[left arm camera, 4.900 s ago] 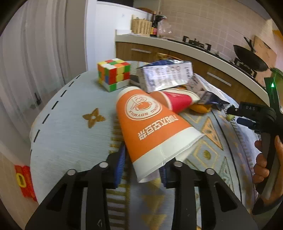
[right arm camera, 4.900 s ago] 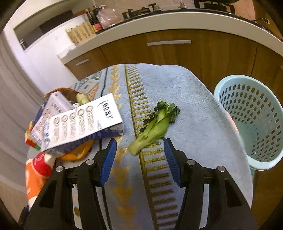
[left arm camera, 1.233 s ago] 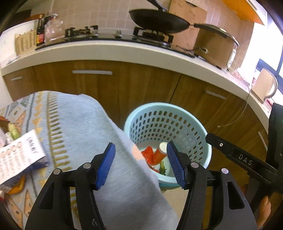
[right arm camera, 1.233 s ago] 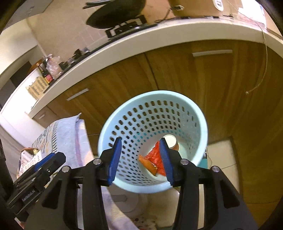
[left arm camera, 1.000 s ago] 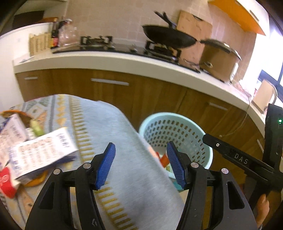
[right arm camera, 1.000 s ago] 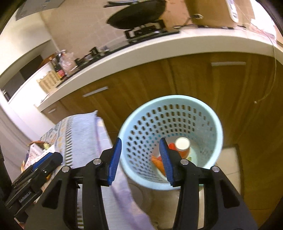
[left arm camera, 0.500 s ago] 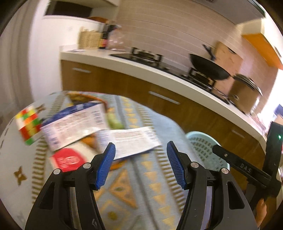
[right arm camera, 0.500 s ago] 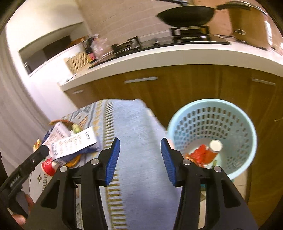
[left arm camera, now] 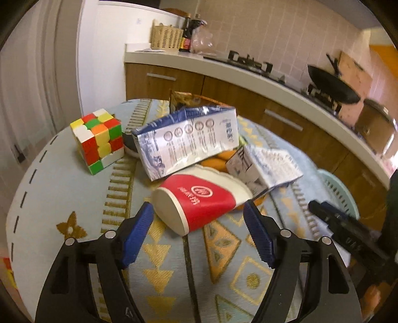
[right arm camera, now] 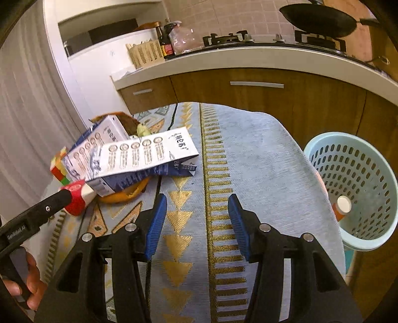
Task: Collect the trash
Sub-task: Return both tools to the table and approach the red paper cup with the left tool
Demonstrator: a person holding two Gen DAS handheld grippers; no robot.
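A red and white paper cup lies on its side on the patterned tablecloth, between the open blue fingertips of my left gripper; it also shows in the right wrist view. Behind it lie two flattened white and blue cartons over an orange peel. My right gripper is open and empty above bare cloth, right of the cartons. A light blue perforated basket stands beside the table on the right with a cup inside.
A Rubik's cube sits left of the cartons. A brown wrapper lies behind them. A kitchen counter with a wok runs behind the table. The table edge drops off right toward the basket.
Both grippers swung from above the basket back over the table. My left gripper now brackets the red cup. The orange cup and the greens are gone from the table.
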